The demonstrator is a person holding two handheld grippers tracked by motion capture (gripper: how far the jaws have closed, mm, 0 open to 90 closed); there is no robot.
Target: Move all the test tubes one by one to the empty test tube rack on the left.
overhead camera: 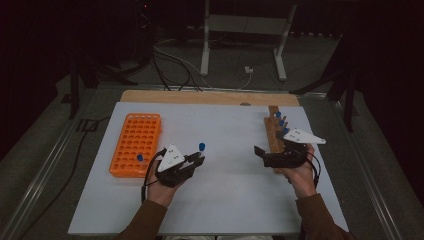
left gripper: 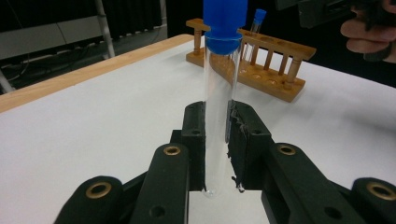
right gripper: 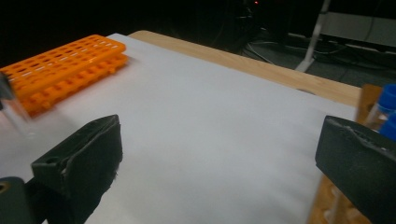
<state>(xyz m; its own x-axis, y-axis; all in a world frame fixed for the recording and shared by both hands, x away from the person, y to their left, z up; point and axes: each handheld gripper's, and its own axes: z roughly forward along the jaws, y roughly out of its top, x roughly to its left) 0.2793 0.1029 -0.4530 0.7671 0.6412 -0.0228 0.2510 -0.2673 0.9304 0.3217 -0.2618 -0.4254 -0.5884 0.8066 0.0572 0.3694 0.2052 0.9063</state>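
Tube (left gripper: 217,116) with blue cap is clamped upright in left gripper (overhead camera: 192,161); orange rack (overhead camera: 136,144) holds one, wooden rack (overhead camera: 274,132) several. Right gripper (overhead camera: 266,154) gapes empty.

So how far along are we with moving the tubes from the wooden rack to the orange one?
Done: one blue-capped tube already stands in the orange rack. In hand: the left gripper is shut on a clear capped tube, upright above the table. Left: three or so tubes still sit in the wooden rack, beside the open right gripper.
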